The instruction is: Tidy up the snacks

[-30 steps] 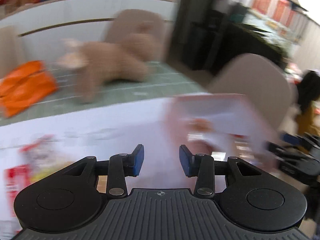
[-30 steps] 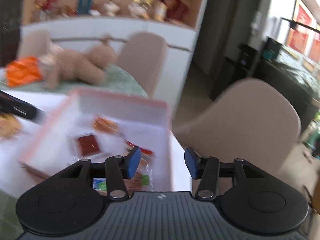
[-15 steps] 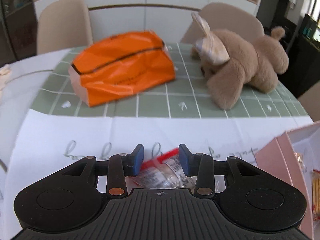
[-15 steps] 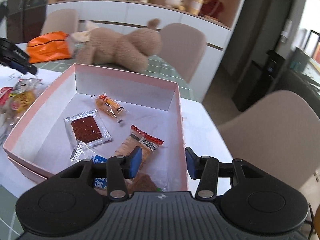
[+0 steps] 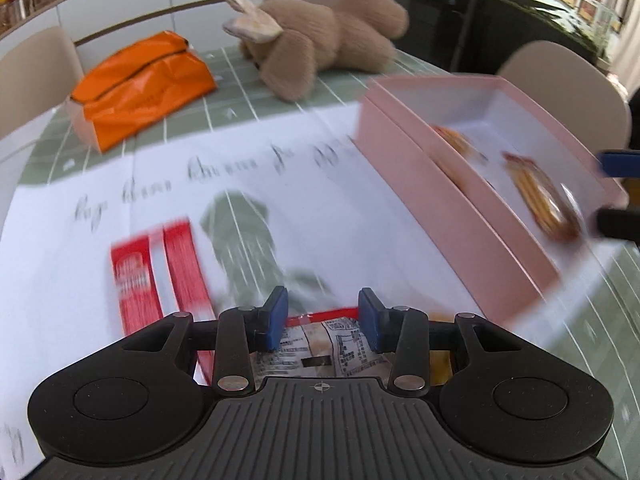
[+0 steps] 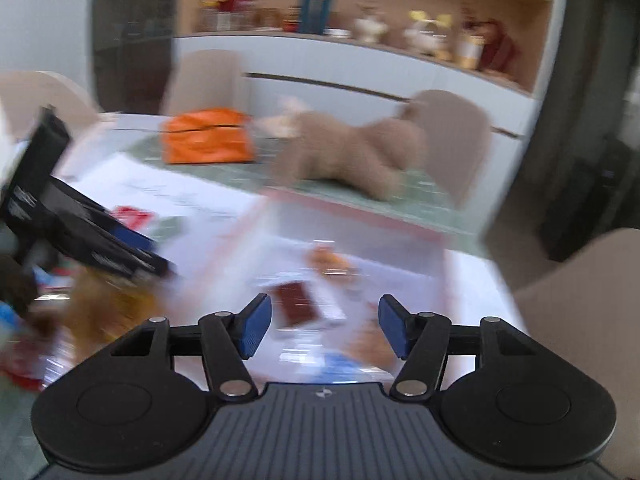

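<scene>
My left gripper [image 5: 323, 318] hovers open over a clear snack packet [image 5: 320, 346] with a red edge and a printed label. The packet lies between the pads, untouched. A red packet [image 5: 154, 272] lies to its left on the white paper. The pink box [image 5: 440, 200] at right holds an orange cracker packet [image 5: 548, 200]. My right gripper [image 6: 325, 330] hangs above the pink box [image 6: 360, 220], jaws opening with nothing between them. Below it blur a dark red packet [image 6: 294, 304] and an orange snack [image 6: 328, 260]. The left gripper's black body [image 6: 80, 220] shows at left.
An orange bag [image 5: 140, 84] and a brown plush toy [image 5: 320, 36] lie on the green checked cloth at the table's far side. Beige chairs [image 5: 568, 80] ring the table. Loose snack packets [image 6: 100, 312] lie blurred to the left of the box.
The left view swung right and dropped toward the packets on the paper, bringing the pink box into sight. The right gripper's jaws widened and its view shifted left, now blurred.
</scene>
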`<state>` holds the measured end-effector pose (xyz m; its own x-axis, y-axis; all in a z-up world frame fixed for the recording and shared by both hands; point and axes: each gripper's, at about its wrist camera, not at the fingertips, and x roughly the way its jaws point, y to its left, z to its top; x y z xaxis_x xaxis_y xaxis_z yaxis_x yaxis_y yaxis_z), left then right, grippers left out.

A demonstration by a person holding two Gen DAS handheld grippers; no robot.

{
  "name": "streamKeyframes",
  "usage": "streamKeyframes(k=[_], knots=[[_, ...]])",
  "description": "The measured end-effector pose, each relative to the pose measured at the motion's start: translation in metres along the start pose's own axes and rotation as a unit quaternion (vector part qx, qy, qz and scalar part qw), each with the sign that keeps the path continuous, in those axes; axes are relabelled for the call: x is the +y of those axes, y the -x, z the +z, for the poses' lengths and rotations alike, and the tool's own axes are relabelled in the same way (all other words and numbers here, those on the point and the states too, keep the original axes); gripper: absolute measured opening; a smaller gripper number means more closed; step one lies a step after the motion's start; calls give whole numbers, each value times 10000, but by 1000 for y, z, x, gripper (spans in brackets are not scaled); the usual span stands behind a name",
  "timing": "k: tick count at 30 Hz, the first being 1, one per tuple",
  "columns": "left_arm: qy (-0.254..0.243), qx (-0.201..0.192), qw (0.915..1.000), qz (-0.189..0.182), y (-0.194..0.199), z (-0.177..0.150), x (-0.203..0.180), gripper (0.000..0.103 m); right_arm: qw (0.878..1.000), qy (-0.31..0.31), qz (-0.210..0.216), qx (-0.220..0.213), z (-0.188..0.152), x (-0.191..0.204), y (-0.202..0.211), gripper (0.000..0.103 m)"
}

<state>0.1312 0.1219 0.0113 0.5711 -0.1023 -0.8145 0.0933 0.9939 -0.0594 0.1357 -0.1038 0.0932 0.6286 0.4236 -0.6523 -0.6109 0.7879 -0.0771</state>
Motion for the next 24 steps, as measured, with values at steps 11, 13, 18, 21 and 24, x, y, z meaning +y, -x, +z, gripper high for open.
streamKeyframes(k=[11,13,18,21,24], knots=[[1820,-328,9827,41,86,-71,44,43,9924,383,1141,259,-32,105,-26,60],[2290,-471,9722,87,103,-79,53,43,9935,283,1005,445,-38,104,-37,61],[2818,-262,9591,46,124,-98,49,42,9895,46,1237,750,-58,102,-19,59],[2850,-104,9582,-237,123,-106,36,42,9870,-191,1328,888,-78,99,1,58],[2722,72,9609,-500,107,-106,15,42,9836,-257,1496,976,-91,99,19,57]])
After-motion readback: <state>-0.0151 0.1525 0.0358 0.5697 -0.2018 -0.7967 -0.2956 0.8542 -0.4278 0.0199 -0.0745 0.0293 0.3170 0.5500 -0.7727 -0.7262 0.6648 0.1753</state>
